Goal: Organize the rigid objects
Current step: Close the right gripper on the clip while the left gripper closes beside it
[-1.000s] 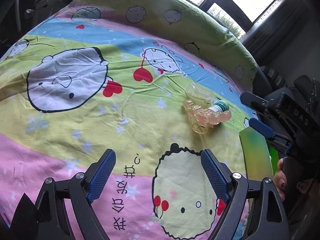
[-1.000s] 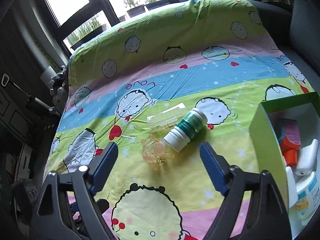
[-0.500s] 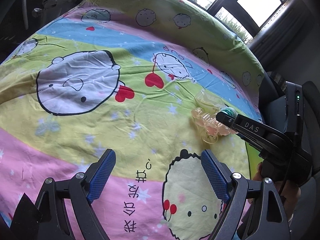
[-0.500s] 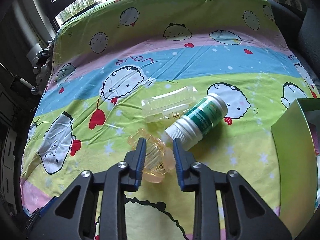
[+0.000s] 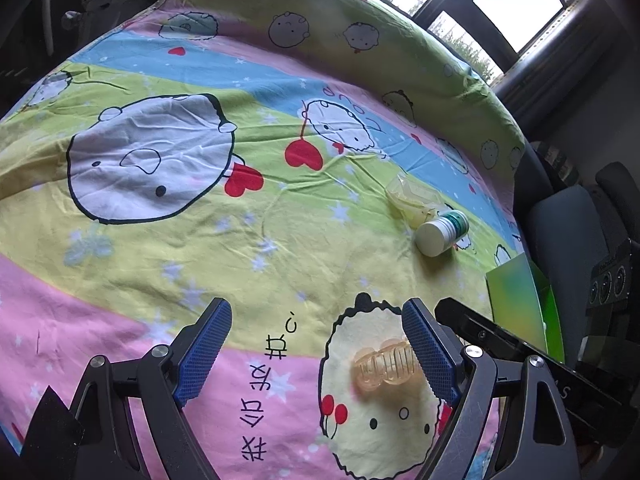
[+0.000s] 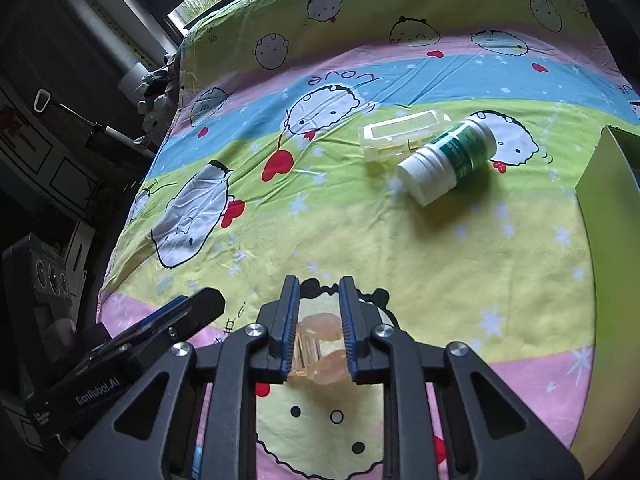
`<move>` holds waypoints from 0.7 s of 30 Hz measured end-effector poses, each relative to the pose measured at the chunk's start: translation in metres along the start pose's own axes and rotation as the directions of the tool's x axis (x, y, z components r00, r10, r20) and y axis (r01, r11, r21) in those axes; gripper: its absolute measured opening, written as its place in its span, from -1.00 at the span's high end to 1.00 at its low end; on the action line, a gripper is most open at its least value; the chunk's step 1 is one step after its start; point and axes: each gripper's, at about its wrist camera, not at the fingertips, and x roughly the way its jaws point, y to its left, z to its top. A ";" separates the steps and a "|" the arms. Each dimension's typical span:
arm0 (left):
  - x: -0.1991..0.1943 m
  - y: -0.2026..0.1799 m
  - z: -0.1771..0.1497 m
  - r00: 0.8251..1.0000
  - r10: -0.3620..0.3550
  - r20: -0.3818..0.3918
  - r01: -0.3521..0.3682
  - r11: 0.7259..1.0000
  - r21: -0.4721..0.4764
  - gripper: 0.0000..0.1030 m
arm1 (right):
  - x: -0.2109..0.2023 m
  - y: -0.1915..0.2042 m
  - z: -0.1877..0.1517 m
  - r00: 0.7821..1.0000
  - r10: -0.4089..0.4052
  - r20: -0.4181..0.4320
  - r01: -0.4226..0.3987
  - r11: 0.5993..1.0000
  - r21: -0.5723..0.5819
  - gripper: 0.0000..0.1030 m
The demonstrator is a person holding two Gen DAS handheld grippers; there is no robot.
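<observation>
The right claw (image 6: 319,330) closes on the amber hair clip (image 6: 318,350) and now holds it near the left claw (image 5: 316,346), away from the white bottle (image 6: 448,158) and clear case (image 6: 400,134).

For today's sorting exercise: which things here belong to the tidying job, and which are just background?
Job: translucent amber plastic hair claw in right gripper; white pill bottle with green label; clear plastic case; green cardboard box.
Background: cartoon-print bedsheet; window.
</observation>
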 end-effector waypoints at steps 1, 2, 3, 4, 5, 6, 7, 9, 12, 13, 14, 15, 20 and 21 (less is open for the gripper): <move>0.001 -0.001 -0.001 1.000 -0.001 -0.002 0.001 1.000 0.004 -0.69 | -0.001 -0.002 -0.002 1.000 0.000 0.002 0.000 1.000 0.002 0.60; 0.001 -0.003 -0.002 1.000 -0.002 -0.005 0.002 1.000 0.010 -0.69 | -0.002 -0.004 -0.004 1.000 0.010 0.003 -0.010 1.000 0.006 0.57; 0.002 -0.004 -0.003 1.000 -0.005 -0.009 0.006 1.000 0.016 -0.69 | -0.002 -0.007 -0.005 1.000 0.016 0.000 -0.016 1.000 0.013 0.57; 0.003 -0.006 -0.004 1.000 -0.011 -0.014 0.011 1.000 0.021 -0.69 | -0.002 -0.010 -0.005 1.000 0.017 0.000 -0.017 1.000 0.020 0.58; 0.004 -0.008 -0.005 1.000 -0.017 -0.020 0.018 1.000 0.026 -0.69 | -0.003 -0.013 -0.005 1.000 0.013 0.005 -0.013 1.000 0.025 0.56; 0.005 -0.009 -0.005 0.999 -0.025 -0.026 0.026 0.999 0.030 -0.69 | -0.003 -0.016 -0.006 1.000 -0.004 0.004 0.004 1.000 0.028 0.55; 0.007 -0.011 -0.006 0.999 -0.033 -0.034 0.034 0.999 0.034 -0.69 | -0.002 -0.018 -0.006 1.000 -0.028 0.000 0.028 0.999 0.028 0.55; 0.011 -0.014 -0.008 0.998 -0.044 -0.051 0.046 0.998 0.039 -0.69 | -0.004 -0.024 -0.006 0.999 -0.045 0.004 0.045 0.998 0.043 0.49; 0.016 -0.018 -0.011 0.995 -0.065 -0.070 0.068 0.997 0.045 -0.69 | -0.008 -0.033 -0.008 0.999 -0.032 0.005 0.031 0.997 0.071 0.38; 0.018 -0.019 -0.012 0.994 -0.076 -0.079 0.080 0.996 0.045 -0.69 | -0.009 -0.035 -0.009 0.999 -0.033 0.008 0.032 0.996 0.078 0.35; 0.021 -0.020 -0.013 0.992 -0.088 -0.090 0.092 0.995 0.044 -0.69 | -0.009 -0.037 -0.010 0.999 -0.034 0.008 0.033 0.996 0.082 0.31; 0.023 -0.022 -0.015 0.990 -0.098 -0.102 0.103 0.994 0.042 -0.69 | -0.009 -0.038 -0.010 0.999 -0.035 0.007 0.035 0.996 0.086 0.29; 0.027 -0.031 -0.020 0.992 -0.086 -0.091 0.095 0.992 0.089 -0.69 | -0.008 -0.046 -0.011 1.000 -0.015 -0.002 0.015 0.993 0.120 0.16; 0.028 -0.033 -0.020 0.993 -0.083 -0.087 0.092 0.991 0.099 -0.69 | -0.008 -0.048 -0.011 1.000 -0.013 -0.004 0.013 0.992 0.127 0.13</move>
